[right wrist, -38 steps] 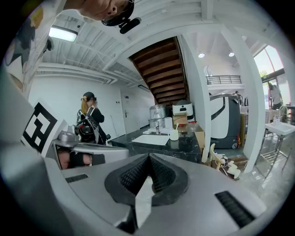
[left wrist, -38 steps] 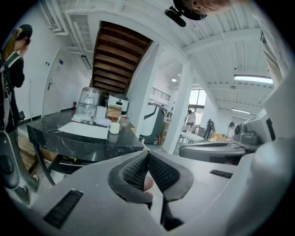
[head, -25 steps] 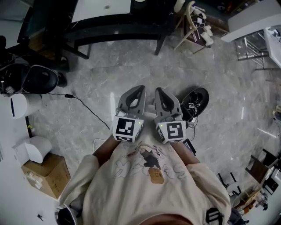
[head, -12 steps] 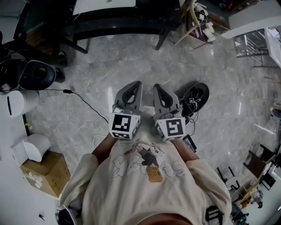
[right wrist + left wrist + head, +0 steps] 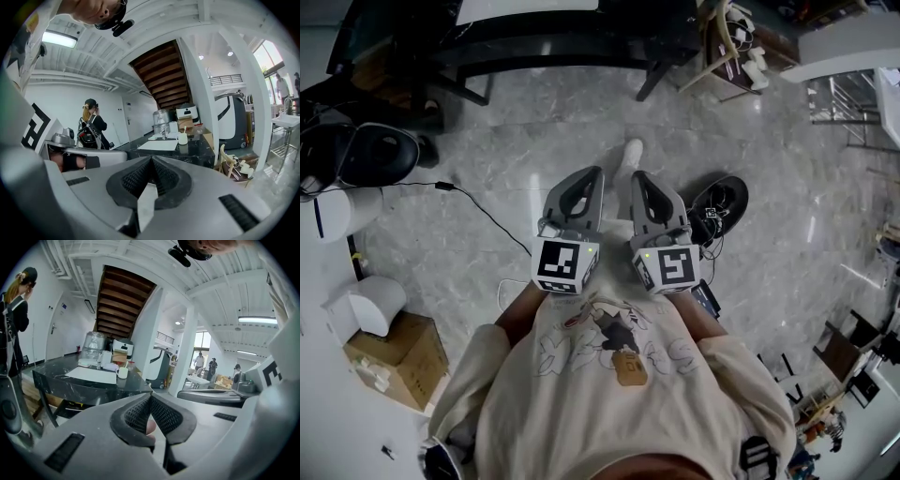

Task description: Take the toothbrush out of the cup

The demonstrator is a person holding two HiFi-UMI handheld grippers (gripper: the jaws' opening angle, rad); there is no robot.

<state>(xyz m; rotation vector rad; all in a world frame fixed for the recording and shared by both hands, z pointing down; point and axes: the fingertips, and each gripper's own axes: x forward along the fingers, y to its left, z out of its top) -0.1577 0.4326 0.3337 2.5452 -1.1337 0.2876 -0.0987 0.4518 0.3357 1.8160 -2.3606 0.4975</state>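
A white cup stands on the black table far ahead, beside a white mat. The right gripper view shows the same cup with the toothbrush sticking up out of it. Both grippers are held side by side close to the person's chest, well short of the table. My left gripper is shut with nothing in it, its jaws meeting at the tips. My right gripper is likewise shut and empty. The head view does not show the cup.
A person's white shoe shows on the marble floor just ahead of the grippers. A black cable and a dark round device lie on the floor. A cardboard box and white bins sit at the left. A person with a backpack stands near the table.
The person has stepped forward: a white shoe now shows ahead of the grippers, and the floor has slid through the view. Both grippers stay shut, side by side.
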